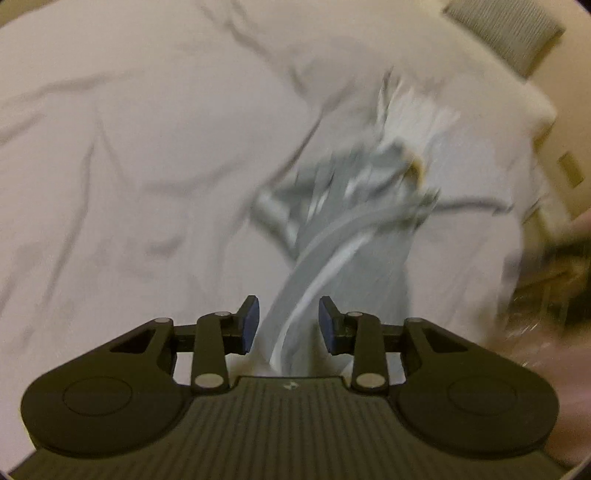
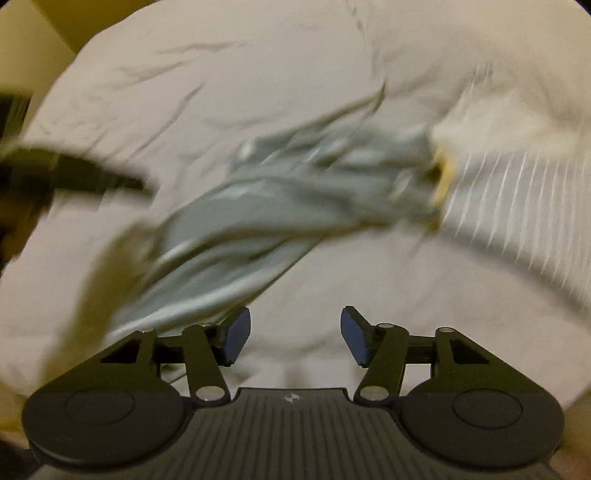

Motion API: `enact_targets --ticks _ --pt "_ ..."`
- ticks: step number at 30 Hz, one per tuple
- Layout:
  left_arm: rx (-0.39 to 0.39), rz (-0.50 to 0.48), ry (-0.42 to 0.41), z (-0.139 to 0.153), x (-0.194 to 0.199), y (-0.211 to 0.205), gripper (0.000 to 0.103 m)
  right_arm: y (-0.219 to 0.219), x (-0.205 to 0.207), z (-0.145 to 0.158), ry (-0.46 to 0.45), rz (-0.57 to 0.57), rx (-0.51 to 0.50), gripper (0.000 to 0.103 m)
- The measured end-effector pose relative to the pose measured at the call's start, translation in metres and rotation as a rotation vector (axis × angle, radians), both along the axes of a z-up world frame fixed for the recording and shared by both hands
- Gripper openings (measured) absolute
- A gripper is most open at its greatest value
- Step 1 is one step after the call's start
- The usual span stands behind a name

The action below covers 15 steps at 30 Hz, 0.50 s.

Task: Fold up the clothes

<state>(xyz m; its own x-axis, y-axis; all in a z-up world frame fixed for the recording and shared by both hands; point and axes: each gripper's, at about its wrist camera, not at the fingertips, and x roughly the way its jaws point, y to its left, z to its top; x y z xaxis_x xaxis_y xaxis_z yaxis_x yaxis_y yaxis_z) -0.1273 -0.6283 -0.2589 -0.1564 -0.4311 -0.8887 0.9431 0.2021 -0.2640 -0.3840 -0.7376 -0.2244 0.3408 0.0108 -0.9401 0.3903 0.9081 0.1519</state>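
Nearest the left wrist camera, the left gripper (image 1: 289,325) stands partly spread with the grey garment (image 1: 332,236) running between its pads; whether they pinch it cannot be told. Spread and empty, the right gripper (image 2: 295,338) has the garment just left of it, above the white bedsheet (image 2: 258,74). Judged step: lifting and shaking out; next, grasp a second corner, then spread the garment flat.

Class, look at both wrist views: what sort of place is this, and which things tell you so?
Most likely a bedroom. A wide bed with a rumpled white sheet fills both views, a plump white pillow lies at its head, and a padded headboard stands behind it.
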Motion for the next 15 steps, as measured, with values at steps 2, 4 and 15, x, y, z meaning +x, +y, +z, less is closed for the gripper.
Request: enact_targets --ticks 2,4,15 --pt "0.032 0.021 -0.011 -0.019 -0.006 0.006 0.037 -0.021 0.020 -0.007 -0.006 0.089 -0.072 0.065" --pt "0.039 0.058 0.012 -0.036 -0.006 0.007 0.037 -0.039 0.043 -0.016 0.000 0.187 -0.130 0.069" --pt "-0.194 0.001 0.272 0.014 -0.057 0.036 0.000 -0.090 0.130 -0.074 0.072 0.472 -0.191 0.067"
